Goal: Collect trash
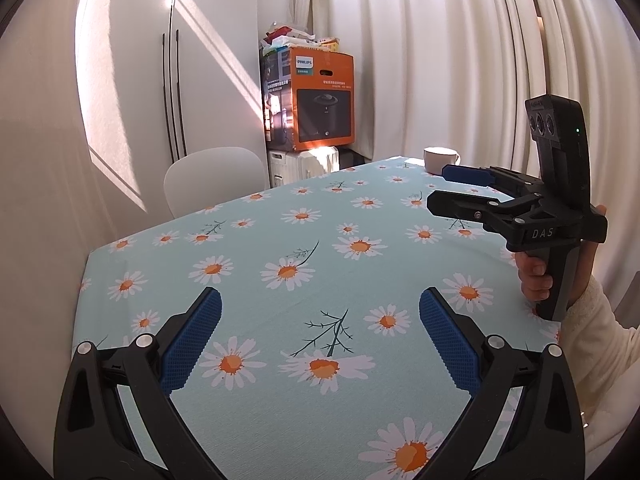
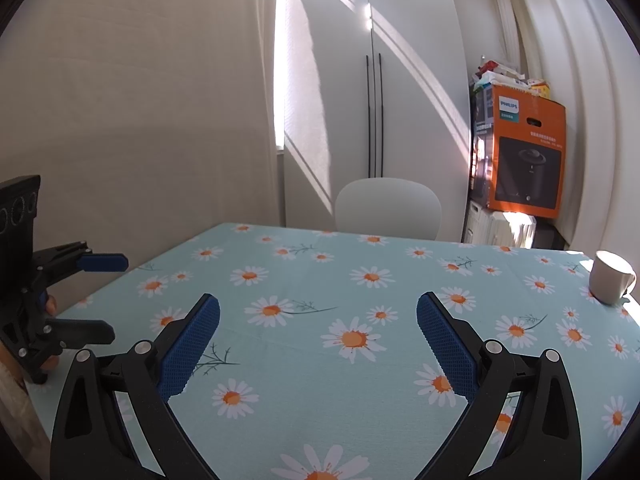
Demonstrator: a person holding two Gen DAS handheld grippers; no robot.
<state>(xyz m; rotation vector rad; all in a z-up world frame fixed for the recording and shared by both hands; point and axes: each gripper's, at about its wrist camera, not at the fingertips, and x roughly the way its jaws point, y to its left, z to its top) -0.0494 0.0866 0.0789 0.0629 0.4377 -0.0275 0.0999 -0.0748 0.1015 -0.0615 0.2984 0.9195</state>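
Observation:
No trash item shows on the table [image 1: 256, 236] in either view. The table carries a light blue cloth printed with daisies [image 2: 304, 280]. My left gripper [image 1: 320, 304] hovers open over the near part of the cloth, nothing between its blue pads. In the right wrist view the left gripper [image 2: 119, 296] sits at the table's left edge, jaws apart. My right gripper [image 2: 318, 308] is also open and empty above the cloth. From the left wrist view the right gripper [image 1: 438, 187] is at the right, held by a hand in a white sleeve [image 1: 592, 328].
A white mug [image 1: 440, 160] [image 2: 610, 282] stands at the far right corner of the table. A white chair [image 1: 212, 180] [image 2: 388, 208] is tucked at the far side. An orange box [image 1: 320, 100] [image 2: 524, 156] with packets piled on top stands in the corner by the curtains.

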